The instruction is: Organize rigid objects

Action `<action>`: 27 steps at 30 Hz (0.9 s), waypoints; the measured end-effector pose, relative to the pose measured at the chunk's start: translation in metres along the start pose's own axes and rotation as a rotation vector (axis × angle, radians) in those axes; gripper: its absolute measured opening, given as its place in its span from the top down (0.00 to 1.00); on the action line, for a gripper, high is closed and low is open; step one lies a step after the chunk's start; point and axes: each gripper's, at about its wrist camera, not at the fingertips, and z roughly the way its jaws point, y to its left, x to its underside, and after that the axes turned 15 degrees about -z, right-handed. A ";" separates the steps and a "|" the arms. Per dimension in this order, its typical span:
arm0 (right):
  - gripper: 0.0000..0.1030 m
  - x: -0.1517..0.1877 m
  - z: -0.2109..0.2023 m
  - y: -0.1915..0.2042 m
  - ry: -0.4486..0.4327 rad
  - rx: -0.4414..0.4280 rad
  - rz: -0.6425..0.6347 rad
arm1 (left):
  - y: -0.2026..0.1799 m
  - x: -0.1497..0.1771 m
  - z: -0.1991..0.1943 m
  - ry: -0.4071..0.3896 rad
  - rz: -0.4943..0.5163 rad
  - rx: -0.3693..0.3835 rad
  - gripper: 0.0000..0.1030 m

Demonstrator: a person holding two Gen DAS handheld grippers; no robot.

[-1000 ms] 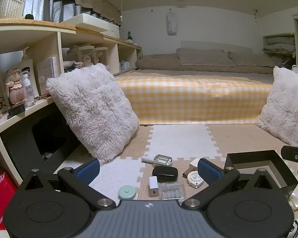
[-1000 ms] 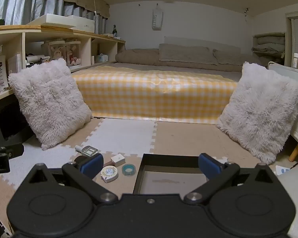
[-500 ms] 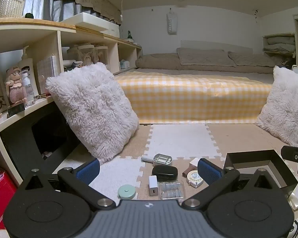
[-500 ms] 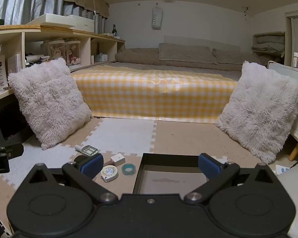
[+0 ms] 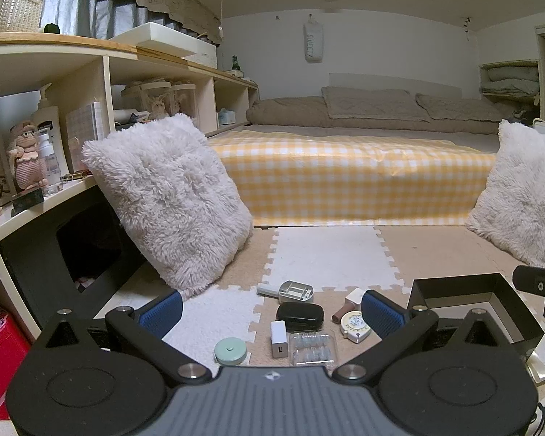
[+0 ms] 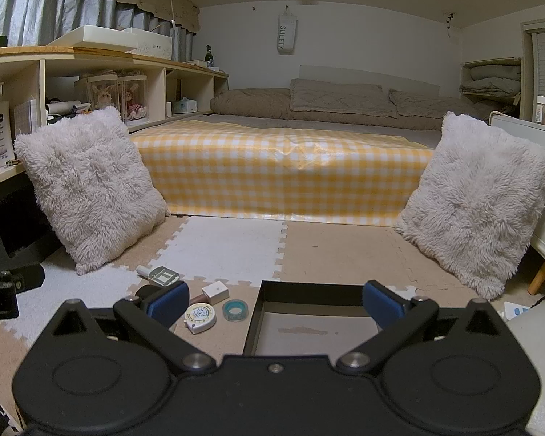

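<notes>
Small items lie on the foam floor mat: a black oval case, a white charger, a clear blister pack, a mint round tin, a round tape measure, a grey-white clip device, a white-capped brown bottle and a teal tape roll. A black box stands empty to their right. My left gripper hovers open above the items. My right gripper is open over the box's near side.
Two fluffy white cushions lean at the left and right. A bed with a yellow checked cover fills the back. A wooden shelf unit runs along the left, with a red crate below.
</notes>
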 end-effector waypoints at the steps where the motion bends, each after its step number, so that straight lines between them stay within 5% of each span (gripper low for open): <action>1: 0.00 0.000 0.000 0.000 0.000 0.000 0.000 | 0.000 0.000 0.000 0.000 0.000 0.000 0.00; 27: 0.00 0.000 0.000 0.000 0.001 0.000 0.001 | 0.000 0.000 0.000 0.002 0.000 0.000 0.00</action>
